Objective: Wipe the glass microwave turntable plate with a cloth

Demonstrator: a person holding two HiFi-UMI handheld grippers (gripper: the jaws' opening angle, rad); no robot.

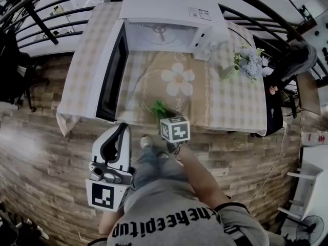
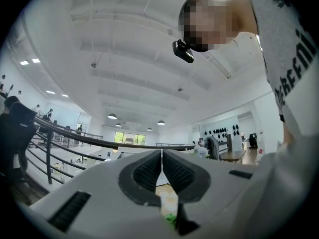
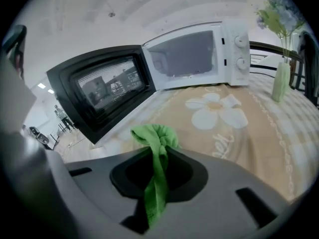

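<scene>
the right tongs [image 1: 164,111] were clamped on the green cloth [image 3: 155,133], at the near rim of the glass plate [image 1: 151,86]. the plate lay flat and clear on the counter [image 1: 230,101], before the open microwave [image 1: 169,29]. the cloth ran as a narrow crumpled strip along the tongs, bunched end forward toward the microwave. the left tongs [image 2: 162,159] were closed on nothing, held low, well apart from the counter.

A large open indoor hall, like a lab or office floor with a staged kitchen corner. A black metal railing [image 2: 48,153], a high white ceiling with round lamps [image 2: 112,116] and a wood plank floor [image 1: 41,178] surround a microwave [image 1: 169,4] and a vase of flowers [image 1: 248,63] on a checked tablecloth [image 1: 236,106].
</scene>
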